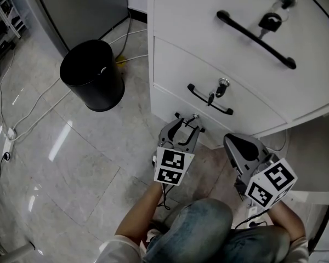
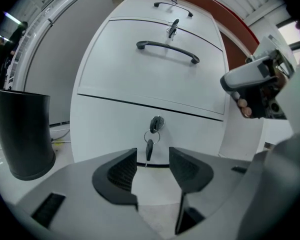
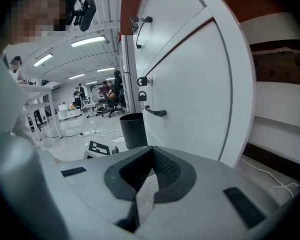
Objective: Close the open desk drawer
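The left gripper [image 2: 153, 160] holds its jaws a little apart with nothing between them. It is aimed at the bottom drawer [image 2: 115, 129] of the white cabinet [image 1: 208, 15]. The drawer's key [image 2: 149, 149] hangs from the lock just beyond the gap. The right gripper [image 3: 151, 158] has its jaws together and empty, near the cabinet's front. A black bin [image 1: 93, 75] stands on the floor [image 1: 71, 147], left of the cabinet.
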Demonstrator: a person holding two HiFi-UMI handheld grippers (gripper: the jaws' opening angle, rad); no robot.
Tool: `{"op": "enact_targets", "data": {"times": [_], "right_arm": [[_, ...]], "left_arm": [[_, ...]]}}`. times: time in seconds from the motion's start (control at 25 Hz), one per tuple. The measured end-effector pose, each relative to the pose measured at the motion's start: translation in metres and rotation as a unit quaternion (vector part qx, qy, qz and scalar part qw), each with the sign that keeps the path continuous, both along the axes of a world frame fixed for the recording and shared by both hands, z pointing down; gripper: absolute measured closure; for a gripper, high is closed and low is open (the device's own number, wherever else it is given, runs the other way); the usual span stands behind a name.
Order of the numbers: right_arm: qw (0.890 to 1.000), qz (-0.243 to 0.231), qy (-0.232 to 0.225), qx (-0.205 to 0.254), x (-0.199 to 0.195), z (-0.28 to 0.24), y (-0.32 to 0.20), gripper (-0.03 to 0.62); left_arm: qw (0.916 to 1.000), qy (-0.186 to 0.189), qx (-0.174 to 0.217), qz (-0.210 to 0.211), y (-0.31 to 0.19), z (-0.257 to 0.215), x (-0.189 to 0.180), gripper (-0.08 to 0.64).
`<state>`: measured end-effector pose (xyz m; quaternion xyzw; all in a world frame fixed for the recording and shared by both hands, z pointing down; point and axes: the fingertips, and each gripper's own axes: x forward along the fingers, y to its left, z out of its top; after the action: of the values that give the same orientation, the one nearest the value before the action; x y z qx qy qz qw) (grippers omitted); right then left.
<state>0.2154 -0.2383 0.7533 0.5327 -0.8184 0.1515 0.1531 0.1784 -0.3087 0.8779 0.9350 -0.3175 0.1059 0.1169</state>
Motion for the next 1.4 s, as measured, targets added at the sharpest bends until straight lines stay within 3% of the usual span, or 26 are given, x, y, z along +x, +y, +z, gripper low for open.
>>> {"op": "enact_targets", "data": {"times": [0.24, 0.36, 0.56, 0.76, 1.0, 1.12, 1.28, 1.32, 1.4], "right_arm": [[1.000, -0.004, 0.008, -0.001, -0.006, 0.001, 0.001, 0.594], [1.000, -0.004, 0.012, 0.002, -0.008, 0.001, 0.000, 0.594], [1.000, 0.000, 0.027, -0.001, -0.011, 0.009, -0.002, 0.594], [0.996, -0.043, 0.082, -0.006, -0.029, 0.026, -0.003, 0.594], [0.996, -0.057, 0.069, -0.022, -0.037, 0.042, -0.008, 0.594], [0.993, -0.079, 0.081, -0.025, -0.043, 0.039, -0.010, 0.594], [0.983, -0.144, 0.115, -0.009, -0.074, 0.001, -0.009, 0.594], [0.974, -0.171, 0.147, 0.005, -0.085, -0.015, -0.004, 0.594], [0.945, -0.226, 0.232, 0.053, -0.105, -0.049, 0.006, 0.594]], "left_arm": [[0.9998, -0.012, 0.013, -0.013, 0.021, -0.005, -0.022, 0.354], [0.9995, -0.005, 0.010, -0.029, 0.026, -0.013, -0.039, 0.472], [0.9991, 0.004, -0.001, -0.042, 0.023, -0.024, -0.058, 0.541], [0.9996, -0.011, 0.009, -0.023, 0.022, -0.035, -0.062, 0.549], [0.9995, -0.016, 0.003, -0.028, 0.021, -0.041, -0.063, 0.551], [0.9983, -0.029, 0.023, -0.044, 0.020, -0.049, -0.070, 0.551], [0.9945, -0.068, 0.039, -0.070, 0.018, -0.082, -0.093, 0.551], [0.9942, -0.071, 0.035, -0.074, 0.018, -0.098, -0.099, 0.551], [0.9941, -0.071, 0.024, -0.078, 0.022, -0.135, -0.106, 0.551]]}}
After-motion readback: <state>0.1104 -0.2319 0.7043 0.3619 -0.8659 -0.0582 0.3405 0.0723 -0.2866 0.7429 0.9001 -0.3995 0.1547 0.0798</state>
